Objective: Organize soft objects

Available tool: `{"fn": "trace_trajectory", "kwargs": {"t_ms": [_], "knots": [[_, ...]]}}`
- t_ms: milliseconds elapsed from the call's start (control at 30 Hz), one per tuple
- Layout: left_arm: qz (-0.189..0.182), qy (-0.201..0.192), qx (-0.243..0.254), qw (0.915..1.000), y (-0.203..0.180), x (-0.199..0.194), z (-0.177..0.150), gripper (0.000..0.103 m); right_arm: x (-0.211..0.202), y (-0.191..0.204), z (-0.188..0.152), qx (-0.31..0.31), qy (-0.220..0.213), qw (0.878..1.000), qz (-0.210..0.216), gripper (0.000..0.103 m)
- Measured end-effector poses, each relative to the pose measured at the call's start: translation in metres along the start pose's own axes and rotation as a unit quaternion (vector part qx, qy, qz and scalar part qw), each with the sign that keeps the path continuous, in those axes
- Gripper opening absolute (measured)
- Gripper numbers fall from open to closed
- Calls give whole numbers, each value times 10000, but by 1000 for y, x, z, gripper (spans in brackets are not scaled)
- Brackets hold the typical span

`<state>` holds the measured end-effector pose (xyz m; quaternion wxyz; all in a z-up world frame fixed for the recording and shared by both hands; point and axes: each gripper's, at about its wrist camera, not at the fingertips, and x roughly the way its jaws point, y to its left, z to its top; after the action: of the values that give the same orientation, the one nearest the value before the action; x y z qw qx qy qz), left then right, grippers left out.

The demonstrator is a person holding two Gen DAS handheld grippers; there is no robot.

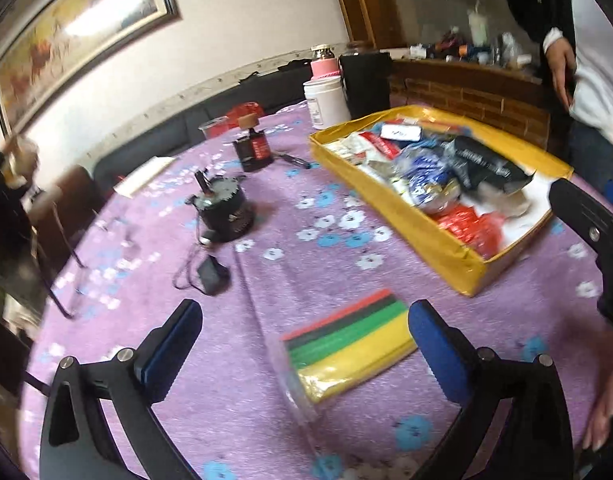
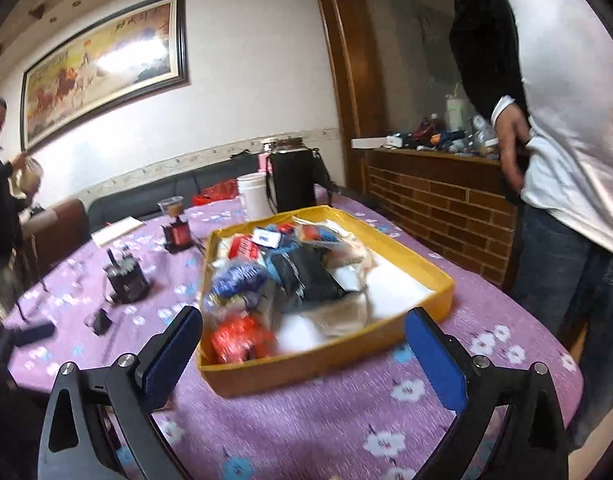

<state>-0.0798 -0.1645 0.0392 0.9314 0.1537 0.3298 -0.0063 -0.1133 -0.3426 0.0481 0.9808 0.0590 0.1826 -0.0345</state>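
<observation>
The striped packet (image 1: pixel 346 344) lies flat on the tabletop (image 1: pixel 266 400), long axis toward the yellow tray (image 1: pixel 426 236), between the wide left claw (image 1: pixel 306 352). Right claw (image 2: pixel 304 360) wide, empty.

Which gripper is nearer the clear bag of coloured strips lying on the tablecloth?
Left. The left gripper hangs over the clear bag of coloured strips, jaws open either side of it. The right gripper faces the yellow tray instead; the bag is out of its view.
</observation>
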Motion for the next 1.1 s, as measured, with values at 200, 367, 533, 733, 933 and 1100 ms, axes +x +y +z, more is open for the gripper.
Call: {"fn": "trace_trajectory", "kwargs": {"t_ms": [200,367,533,733,933,1100], "knots": [[451,11,521,9976,-10,1,-3,103,7,-7,-1,335,116,9993,-113,102],[-7,216,94,9997,11,9,1,103,8,-1,1,223,139,9995,-183,102],[-9,392,-234,9990,24,14,0,103,6,6,2,114,77,9998,-120,102],[66,415,-154,9990,21,14,0,103,8,8,2,120,118,9998,-109,102],[70,415,-125,9990,20,13,-1,103,10,7,2,178,154,9997,-76,102],[51,432,-124,9990,20,13,-1,103,9,6,1,208,157,9996,-69,102]]}}
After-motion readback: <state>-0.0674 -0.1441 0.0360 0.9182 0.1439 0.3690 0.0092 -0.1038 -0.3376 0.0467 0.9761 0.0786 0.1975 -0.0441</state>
